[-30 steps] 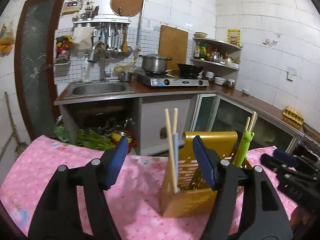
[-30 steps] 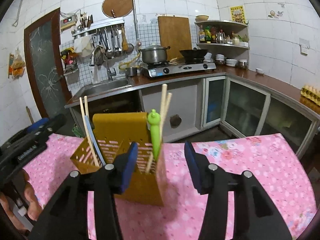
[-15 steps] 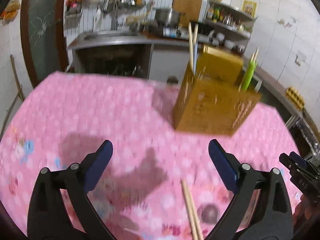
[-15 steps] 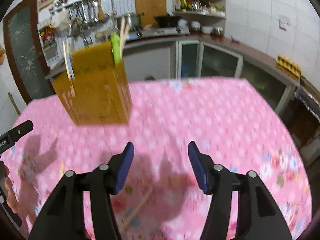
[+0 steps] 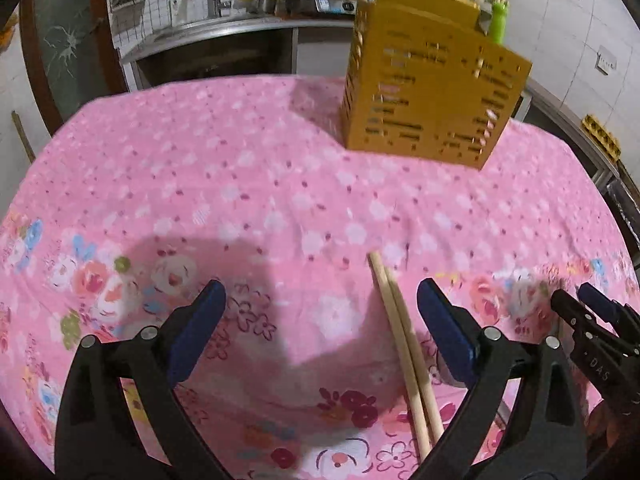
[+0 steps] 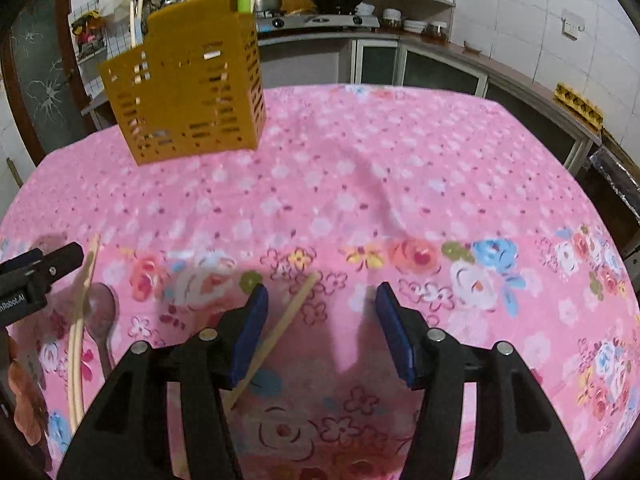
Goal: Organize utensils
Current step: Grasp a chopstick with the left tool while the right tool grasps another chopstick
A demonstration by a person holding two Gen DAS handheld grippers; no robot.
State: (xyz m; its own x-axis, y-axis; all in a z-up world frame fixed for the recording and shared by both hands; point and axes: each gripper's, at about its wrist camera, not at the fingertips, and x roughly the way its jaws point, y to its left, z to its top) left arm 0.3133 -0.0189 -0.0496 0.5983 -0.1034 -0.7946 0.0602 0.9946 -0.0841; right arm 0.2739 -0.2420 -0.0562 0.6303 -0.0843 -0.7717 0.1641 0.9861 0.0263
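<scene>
Left claw (image 5: 320,320): jaws spread wide, empty, above a chopstick pair (image 5: 404,344) lying on the desk (image 5: 240,184).
Right claw (image 6: 320,320): half open, empty, over one chopstick (image 6: 280,328).
Holder (image 6: 188,92): upright, far side.

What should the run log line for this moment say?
left tongs: open, over chopstick pair | right tongs: open, over single chopstick | yellow holder: upright on cloth
</scene>
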